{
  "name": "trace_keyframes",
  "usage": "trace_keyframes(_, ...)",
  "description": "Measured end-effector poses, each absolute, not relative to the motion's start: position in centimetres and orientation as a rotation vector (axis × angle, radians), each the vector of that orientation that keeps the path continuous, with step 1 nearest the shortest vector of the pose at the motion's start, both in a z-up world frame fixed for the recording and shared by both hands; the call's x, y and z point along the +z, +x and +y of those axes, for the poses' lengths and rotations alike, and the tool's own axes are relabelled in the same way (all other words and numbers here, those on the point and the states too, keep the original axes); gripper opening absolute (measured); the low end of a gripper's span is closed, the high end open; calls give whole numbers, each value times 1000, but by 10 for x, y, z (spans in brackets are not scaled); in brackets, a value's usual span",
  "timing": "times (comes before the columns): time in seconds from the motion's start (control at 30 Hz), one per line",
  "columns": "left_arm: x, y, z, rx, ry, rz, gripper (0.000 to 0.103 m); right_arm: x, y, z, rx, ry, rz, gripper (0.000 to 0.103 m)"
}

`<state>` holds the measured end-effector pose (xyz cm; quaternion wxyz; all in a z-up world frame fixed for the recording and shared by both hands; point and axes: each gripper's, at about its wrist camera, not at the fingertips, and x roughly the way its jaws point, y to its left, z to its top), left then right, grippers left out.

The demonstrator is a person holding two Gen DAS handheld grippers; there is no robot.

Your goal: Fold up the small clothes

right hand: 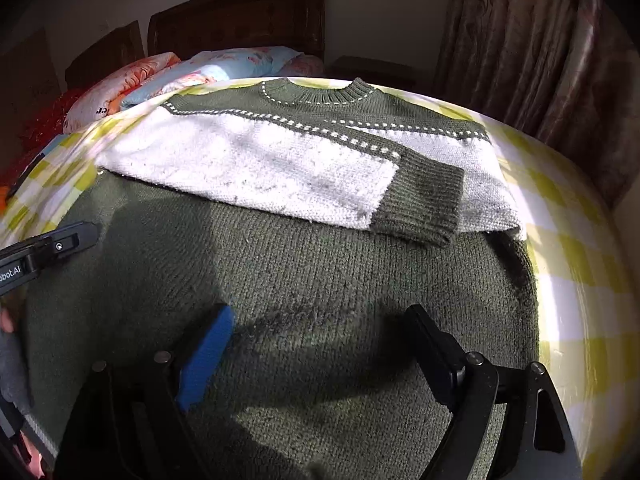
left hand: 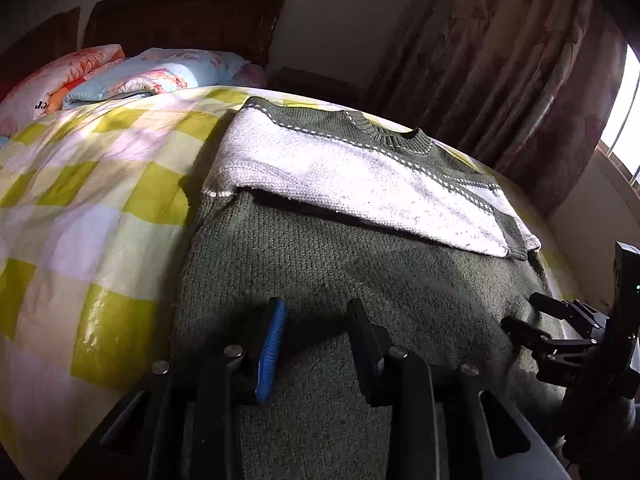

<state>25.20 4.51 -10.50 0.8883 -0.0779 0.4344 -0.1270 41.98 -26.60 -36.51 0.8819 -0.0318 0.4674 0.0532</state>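
Observation:
A small green and white knitted sweater [left hand: 344,264] lies flat on the bed, neck [left hand: 394,136] away from me. Both sleeves are folded in across the chest; the green cuff [right hand: 420,204] of one lies on the white band [right hand: 256,168]. My left gripper [left hand: 316,308] is open and empty, just above the green lower part of the sweater [right hand: 288,280]. My right gripper [right hand: 320,316] is open and empty, also over the lower part. The right gripper shows at the right edge of the left wrist view [left hand: 536,316], and the left gripper at the left edge of the right wrist view [right hand: 60,244].
The bed has a yellow, white and pink checked cover [left hand: 80,184]. Flowered pillows [left hand: 152,76] lie by a dark wooden headboard [left hand: 184,16]. A patterned curtain [left hand: 520,80] and a bright window [left hand: 624,108] are to the right, past the bed edge.

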Motion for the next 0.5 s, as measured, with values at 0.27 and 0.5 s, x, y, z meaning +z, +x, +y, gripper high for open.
trace_keyframes(0.27, -112, 221, 87, -332, -165, 845, 32, -371, 350, -317, 122, -60, 974, 103)
trace_keyframes(0.5, -78, 205, 58, -251, -176, 817, 24, -352, 330, -313, 104, -51, 972, 103)
